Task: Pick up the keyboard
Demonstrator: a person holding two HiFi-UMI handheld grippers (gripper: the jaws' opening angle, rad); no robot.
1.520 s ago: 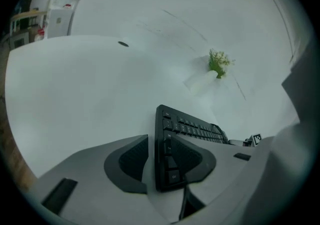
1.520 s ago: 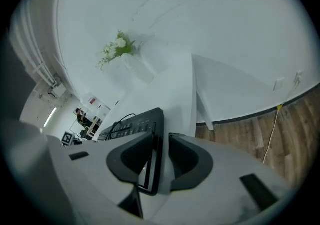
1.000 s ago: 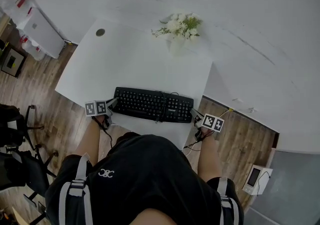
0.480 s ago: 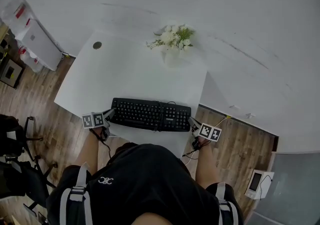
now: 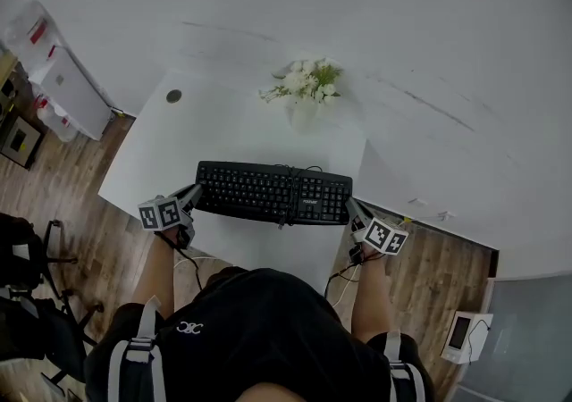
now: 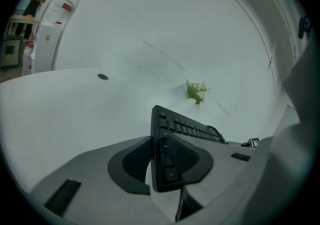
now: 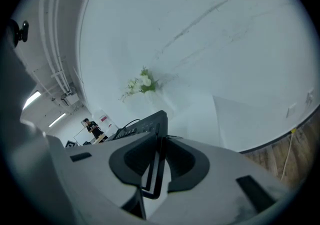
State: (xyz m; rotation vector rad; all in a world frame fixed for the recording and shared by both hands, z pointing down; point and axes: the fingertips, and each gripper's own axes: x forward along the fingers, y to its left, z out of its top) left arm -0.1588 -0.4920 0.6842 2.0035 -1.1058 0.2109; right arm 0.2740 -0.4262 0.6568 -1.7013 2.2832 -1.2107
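Black keyboard held just over white desk, near its front edge. L gripper jaws part-open, clamped on keyboard's left end; R gripper jaws clamped on right end.

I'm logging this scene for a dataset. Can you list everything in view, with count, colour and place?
keyboard: one, black, over the table's near half
table: one, white, centre of the head view
flowers: one bunch, white and green, table's far edge
vase: one, white, under the flowers
round cap: one, dark, table's far left corner
cabinet: one, white, on the wood floor at left
chair: one, black, lower left
screen device: one, white, floor at lower right
left gripper: one, grey, shut on the keyboard's left end
right gripper: one, grey, shut on its right end
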